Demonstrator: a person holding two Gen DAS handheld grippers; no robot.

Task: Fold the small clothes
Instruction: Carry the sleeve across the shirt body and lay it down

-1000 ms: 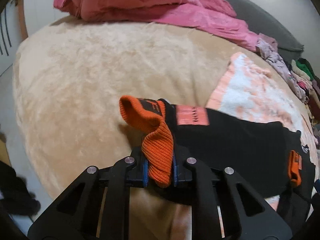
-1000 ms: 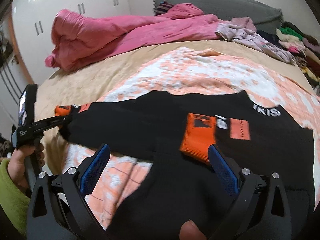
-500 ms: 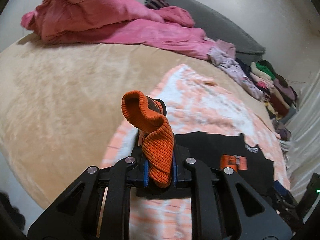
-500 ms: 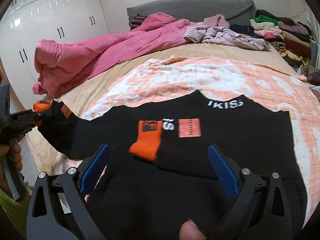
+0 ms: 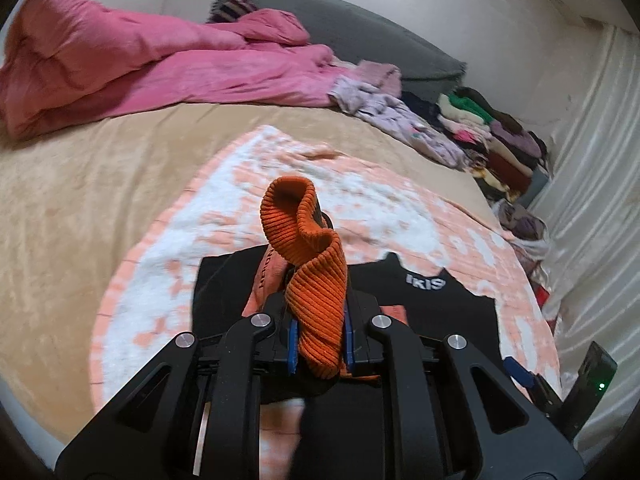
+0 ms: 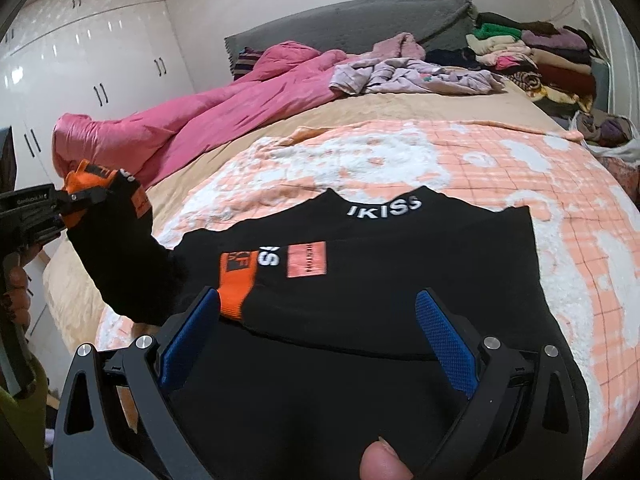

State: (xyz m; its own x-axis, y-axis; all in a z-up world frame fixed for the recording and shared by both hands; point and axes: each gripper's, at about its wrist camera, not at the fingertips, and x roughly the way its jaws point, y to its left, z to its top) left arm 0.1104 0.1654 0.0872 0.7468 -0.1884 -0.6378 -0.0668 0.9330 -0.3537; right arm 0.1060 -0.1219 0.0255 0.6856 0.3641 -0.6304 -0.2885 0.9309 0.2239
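Note:
A black sweater [image 6: 400, 280] with orange cuffs and white "IKISS" lettering lies on a peach-and-white blanket [image 6: 440, 160]. One sleeve is folded across its chest, orange cuff [image 6: 237, 280] to the left. My left gripper [image 5: 320, 332] is shut on the other sleeve's orange ribbed cuff [image 5: 316, 272] and holds it lifted above the sweater's left side; it also shows in the right wrist view [image 6: 76, 200]. My right gripper [image 6: 316, 340] is open and empty, low over the sweater's lower part.
A pink duvet [image 6: 200, 120] is bunched at the back left of the bed. Lilac clothes [image 6: 408, 74] lie by the grey headboard [image 6: 340, 20]. Stacked folded clothes [image 6: 532, 52] sit at the back right. White wardrobes [image 6: 80, 60] stand on the left.
My left gripper has carried the cuffed sleeve up and in over the sweater's left side. The right gripper stays open and has drawn back a little.

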